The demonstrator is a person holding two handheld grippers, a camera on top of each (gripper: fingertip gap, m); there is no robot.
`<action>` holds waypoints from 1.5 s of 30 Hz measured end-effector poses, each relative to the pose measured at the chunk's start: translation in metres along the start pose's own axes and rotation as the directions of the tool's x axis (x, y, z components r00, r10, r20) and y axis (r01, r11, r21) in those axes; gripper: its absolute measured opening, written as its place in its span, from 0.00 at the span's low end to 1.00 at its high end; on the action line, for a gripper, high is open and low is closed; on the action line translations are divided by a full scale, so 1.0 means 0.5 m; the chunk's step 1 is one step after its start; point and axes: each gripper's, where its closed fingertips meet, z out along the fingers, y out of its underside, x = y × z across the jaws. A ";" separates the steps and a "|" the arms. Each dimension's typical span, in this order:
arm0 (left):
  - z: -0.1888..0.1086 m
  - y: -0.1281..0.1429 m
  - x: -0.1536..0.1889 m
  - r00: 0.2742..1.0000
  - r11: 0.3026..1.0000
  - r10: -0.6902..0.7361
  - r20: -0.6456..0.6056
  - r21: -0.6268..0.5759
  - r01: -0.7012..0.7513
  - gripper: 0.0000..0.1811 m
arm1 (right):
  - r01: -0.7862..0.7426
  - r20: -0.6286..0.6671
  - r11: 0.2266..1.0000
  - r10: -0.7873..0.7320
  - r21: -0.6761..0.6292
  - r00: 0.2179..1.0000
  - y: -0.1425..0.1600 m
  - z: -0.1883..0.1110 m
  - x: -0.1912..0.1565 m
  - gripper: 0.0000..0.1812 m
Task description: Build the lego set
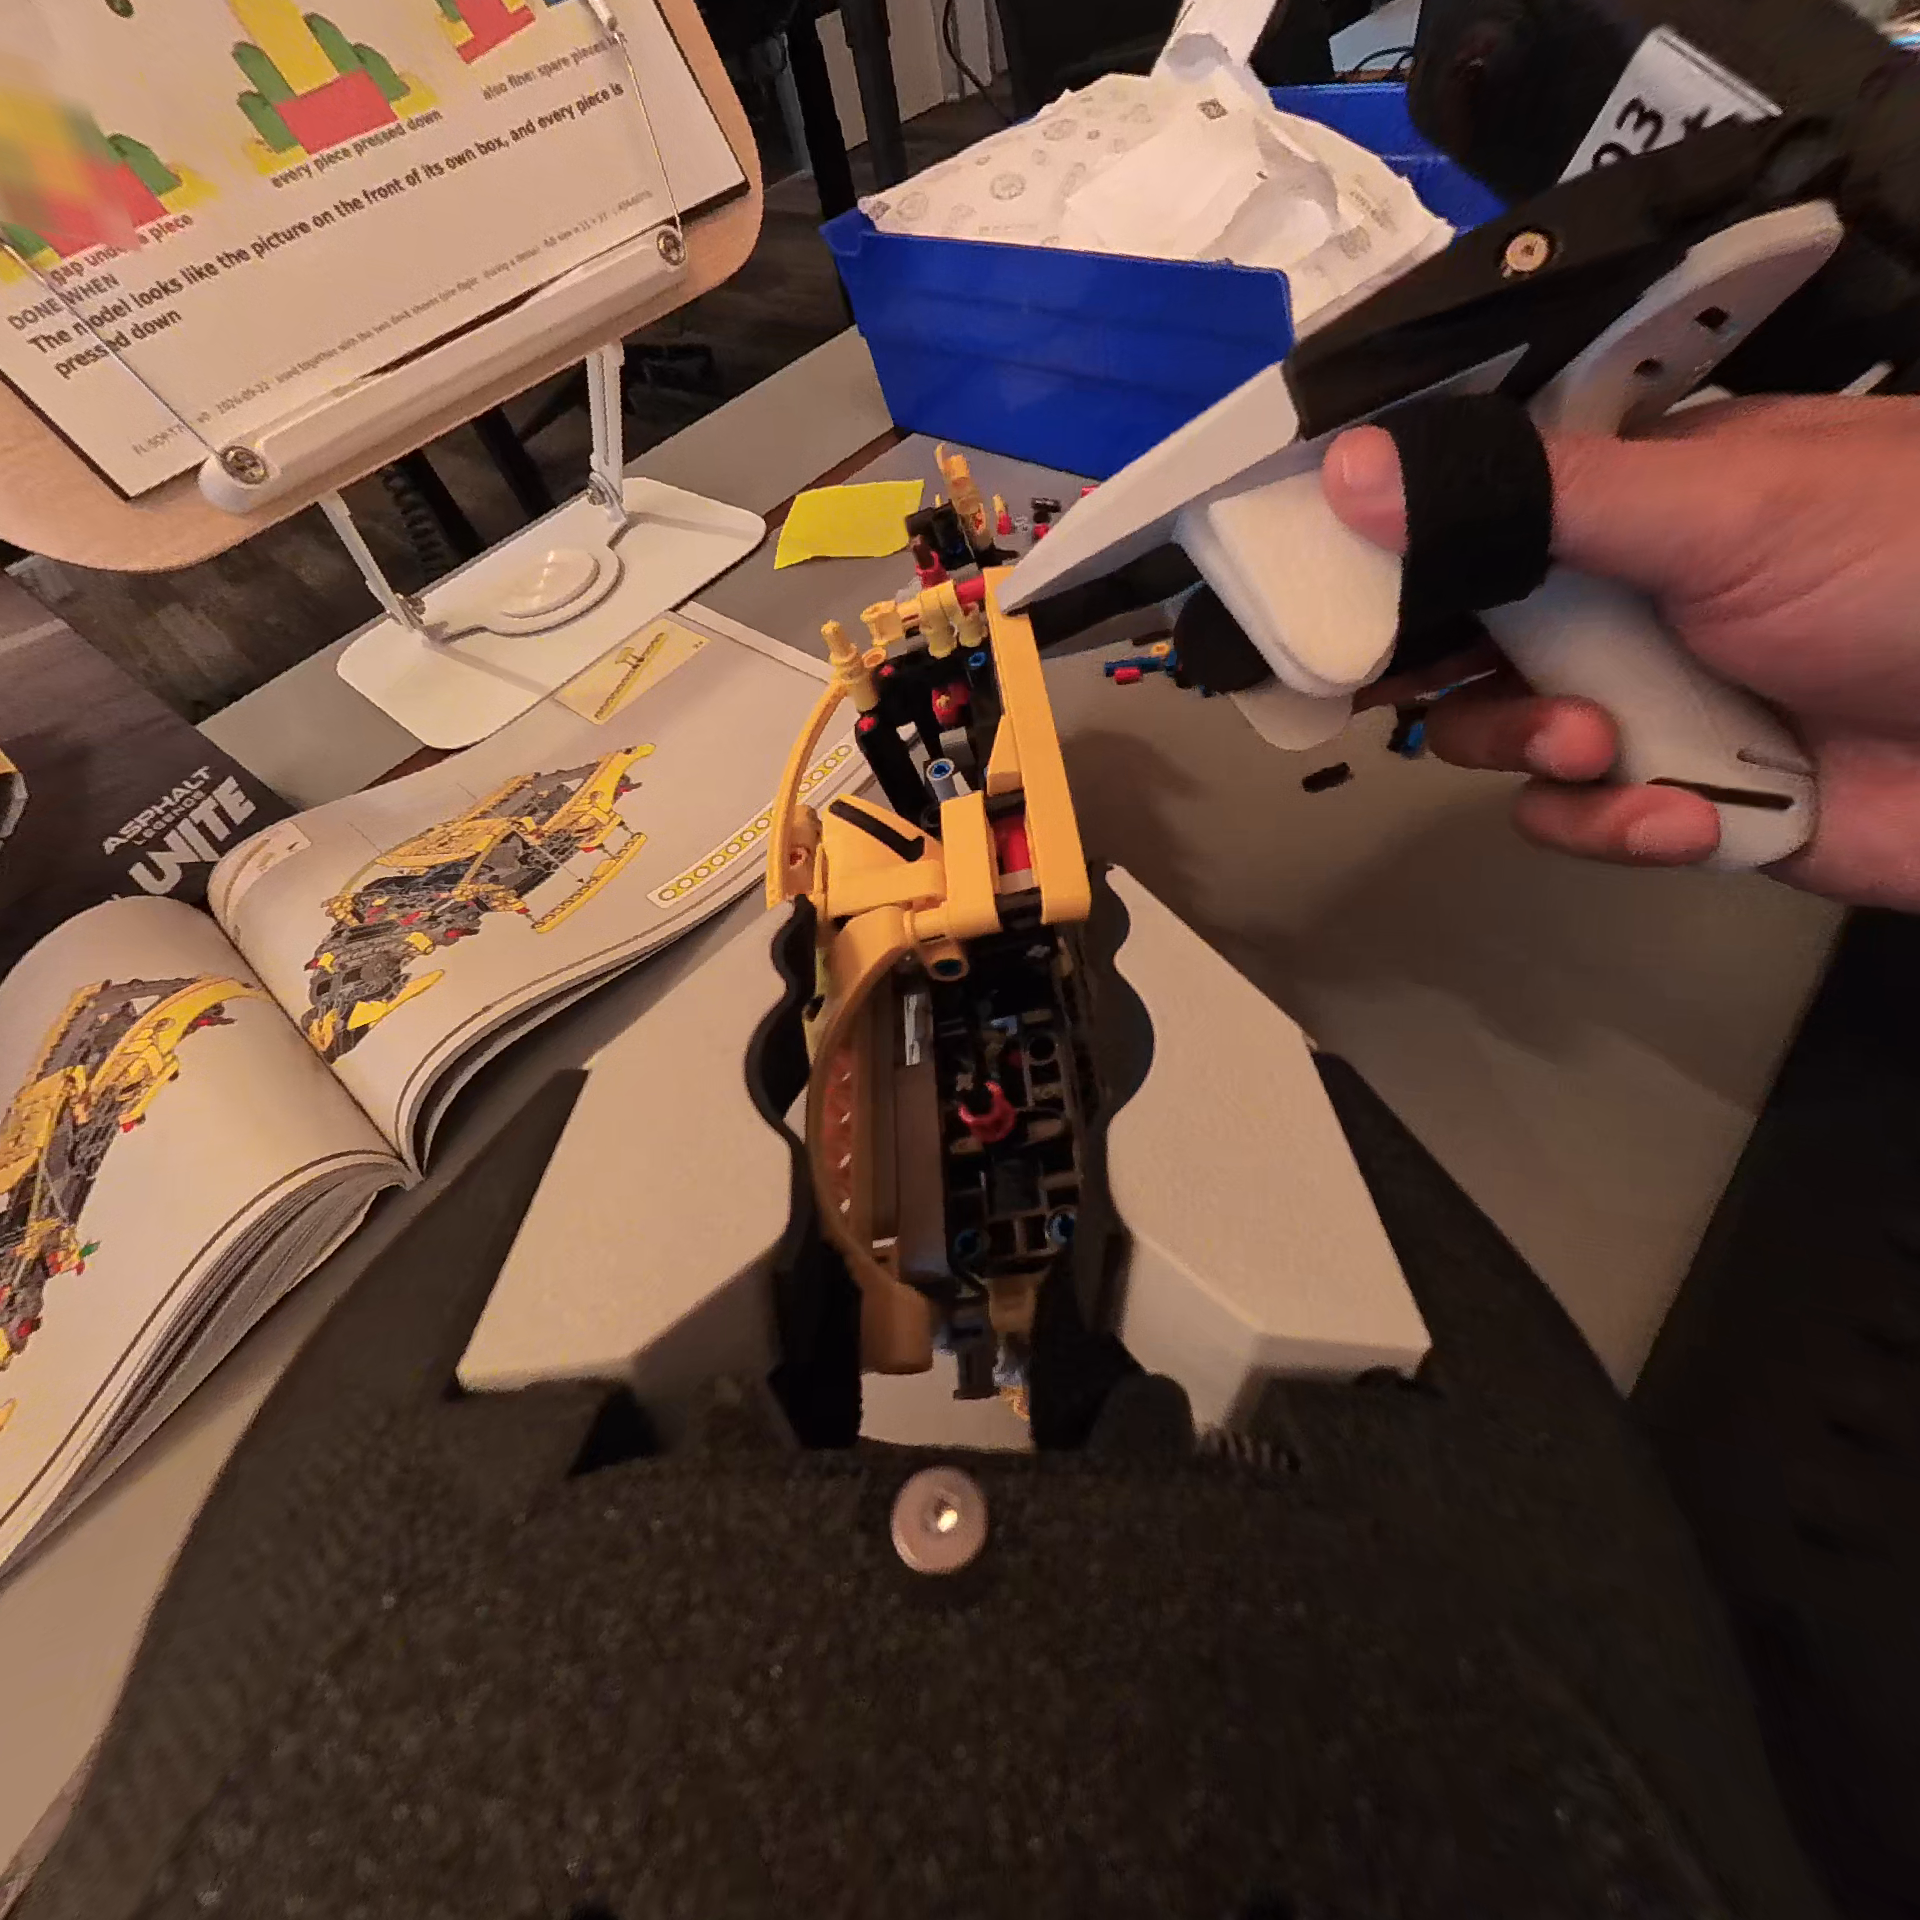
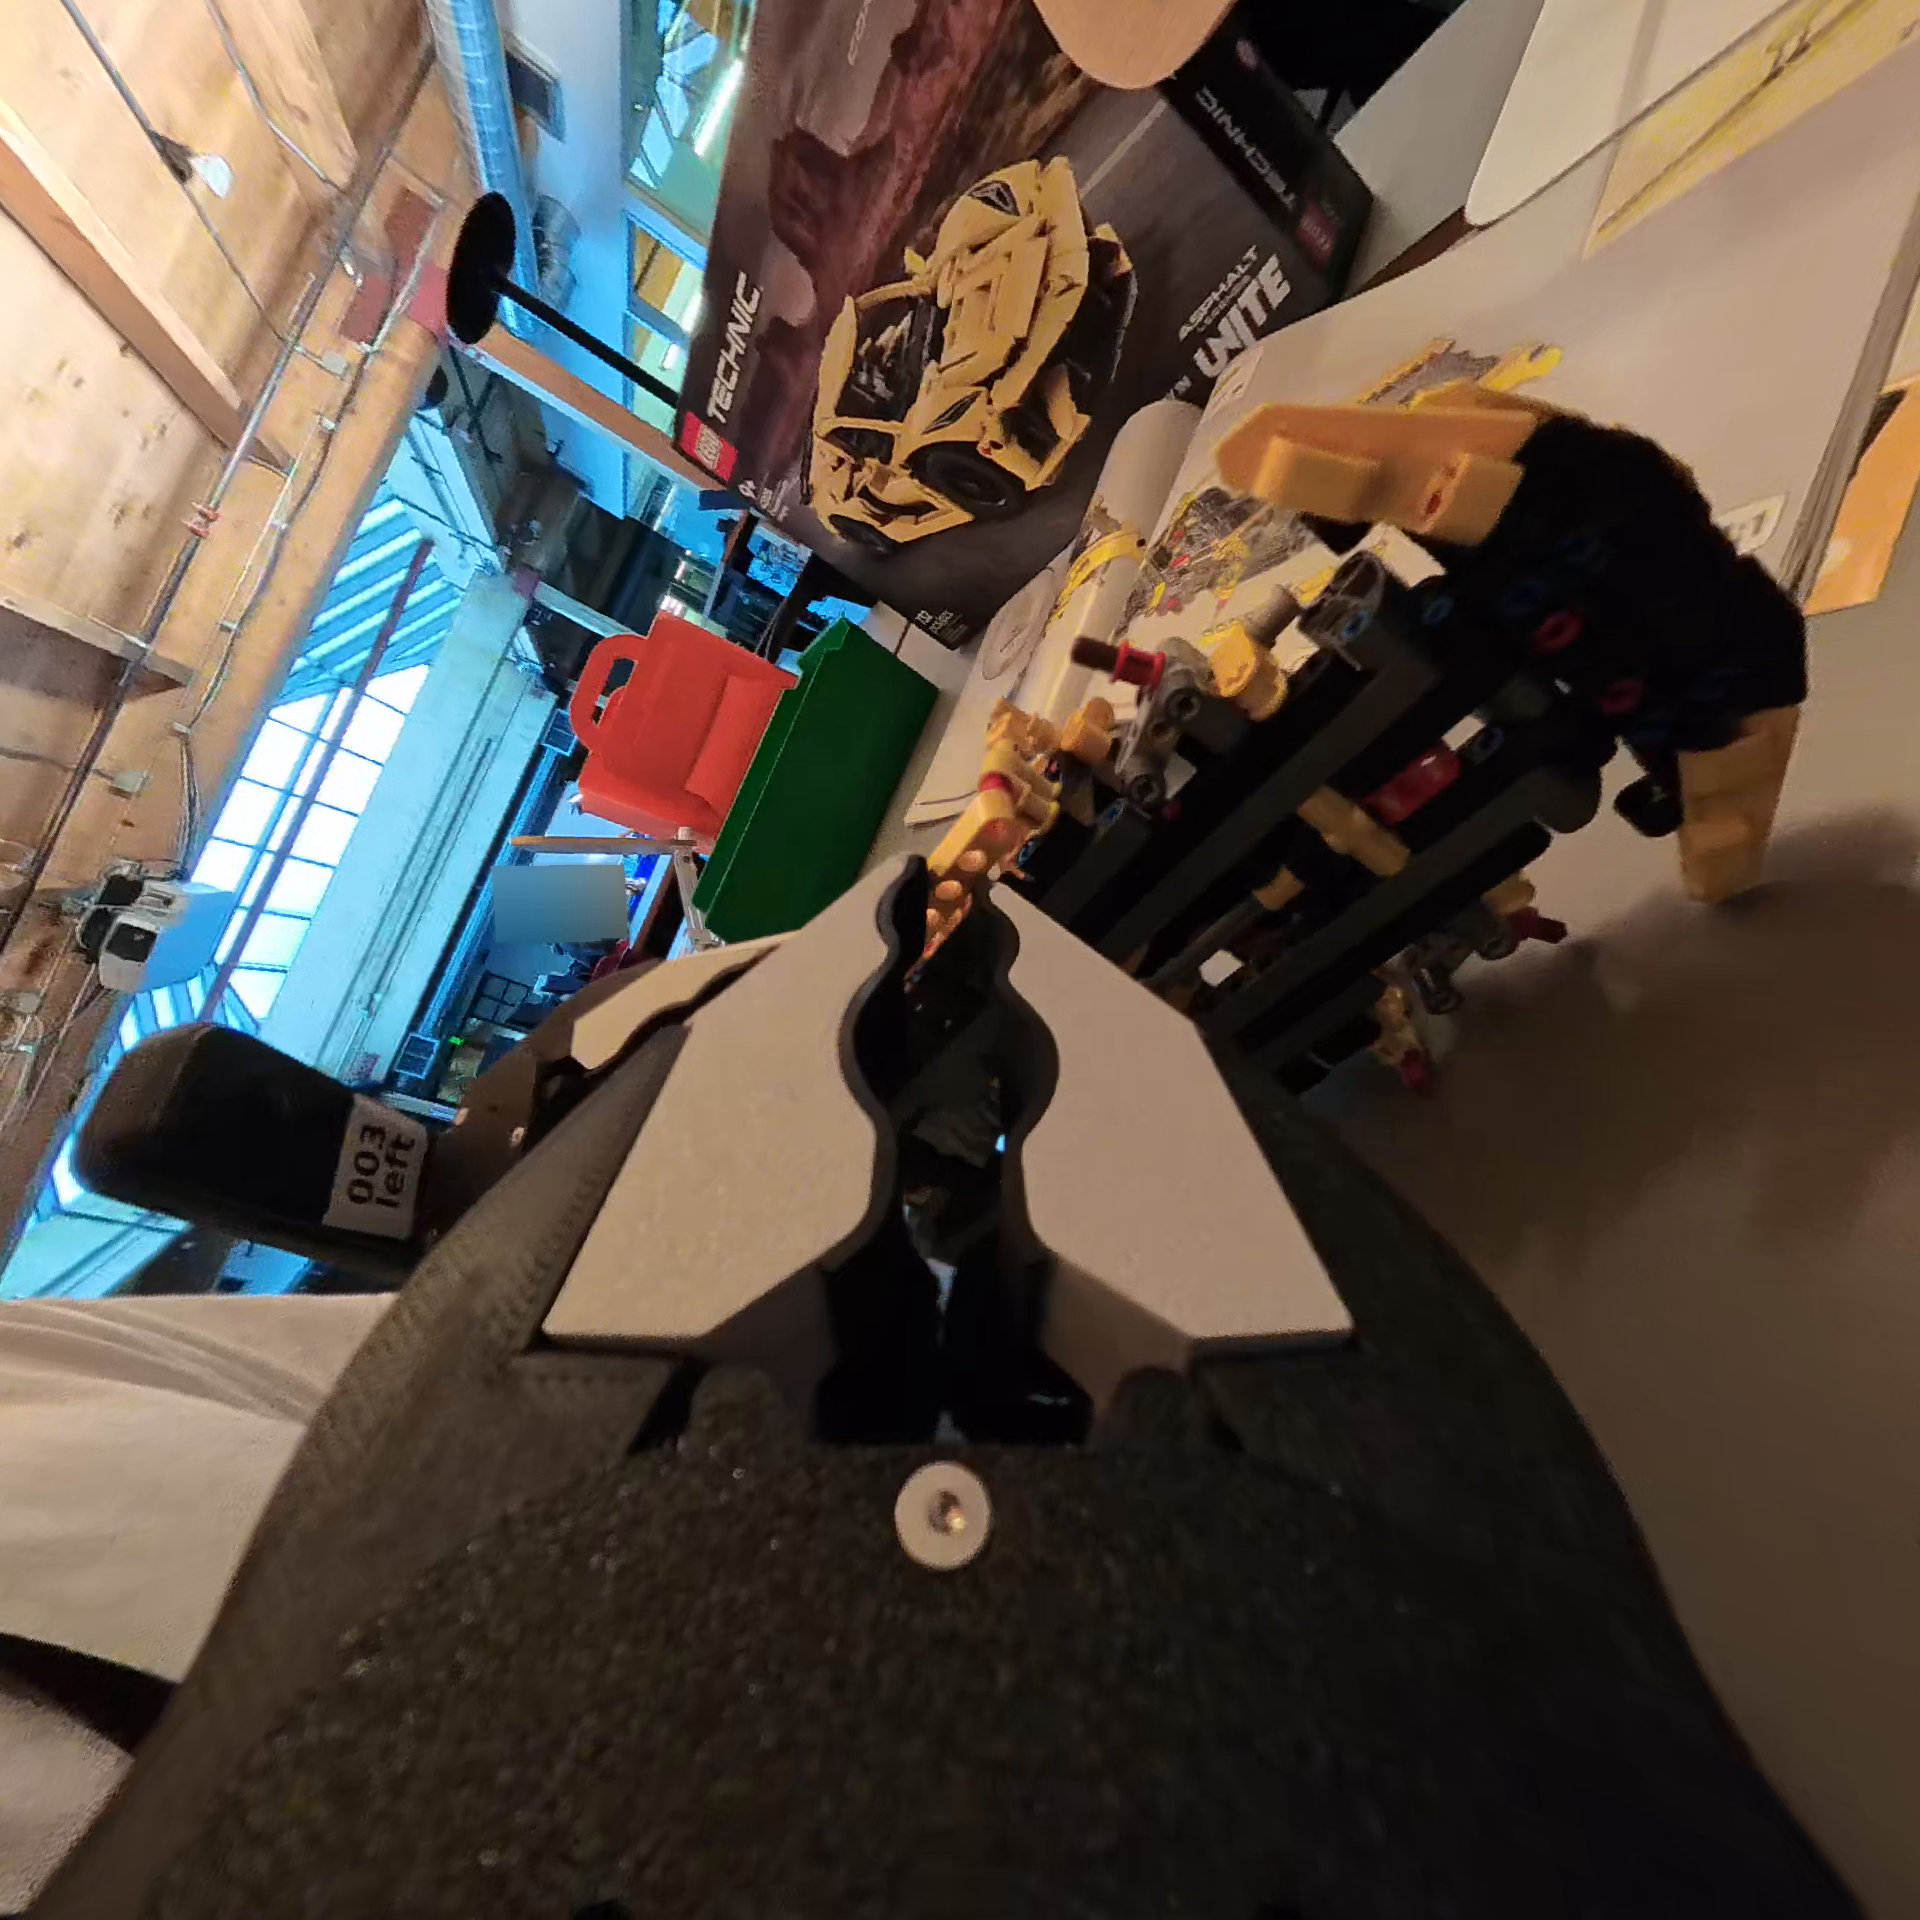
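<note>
1. Left gripper (image 1: 951,1122) is clamped on the half-built yellow-and-black model (image 1: 935,935), holding it upright above the grey table (image 1: 1403,1039).
2. Right gripper (image 1: 1023,613) meets the model's top yellow beam (image 1: 1023,748); its own view shows the jaws nearly together on the model's near end, though whether they actually pinch it, I can't tell.
3. Looks like a press-and-seat step; next calls for a firm, square push.
4. Count: two grippers, one model, one open instruction booklet (image 1: 343,966) left of it, one blue bin (image 1: 1049,332) behind.

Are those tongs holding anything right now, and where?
The left tongs clamp the yellow-and-black model around its lower body. The right tongs grip its far end, by a black beam.
</note>
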 end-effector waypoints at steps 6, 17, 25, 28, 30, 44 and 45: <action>0.001 0.002 -0.007 0.999 0.999 -0.042 -0.004 0.003 0.042 0.29 | 0.006 0.019 0.997 -0.004 -0.079 1.000 0.000 0.004 0.000 0.05; 0.003 0.008 -0.020 0.997 0.997 -0.077 -0.030 0.002 0.077 0.28 | 0.133 0.074 0.986 -0.127 -0.096 0.989 0.007 -0.005 0.002 0.09; 0.004 0.007 -0.016 0.997 0.999 -0.041 -0.062 0.006 0.041 0.28 | 0.658 -0.002 0.713 -0.678 -0.242 0.735 -0.008 -0.061 0.001 0.18; 0.004 0.007 -0.019 0.996 0.999 -0.053 -0.078 0.007 0.054 0.28 | 0.868 0.106 0.324 -0.916 -0.375 0.388 0.038 -0.059 -0.044 0.20; 0.004 0.007 -0.020 0.995 0.998 -0.057 -0.087 0.009 0.058 0.28 | 0.908 0.166 0.040 -0.979 -0.418 0.119 0.045 -0.047 -0.045 0.15; 0.000 0.009 0.004 0.981 0.993 0.122 -0.151 0.013 -0.121 0.30 | 0.747 0.719 -0.584 -0.662 -0.319 -0.211 0.082 -0.002 -0.033 0.05; 0.000 0.010 0.007 0.978 0.989 0.144 -0.150 0.007 -0.145 0.30 | 0.749 0.751 -0.568 -0.644 -0.341 -0.146 0.085 -0.007 -0.031 0.05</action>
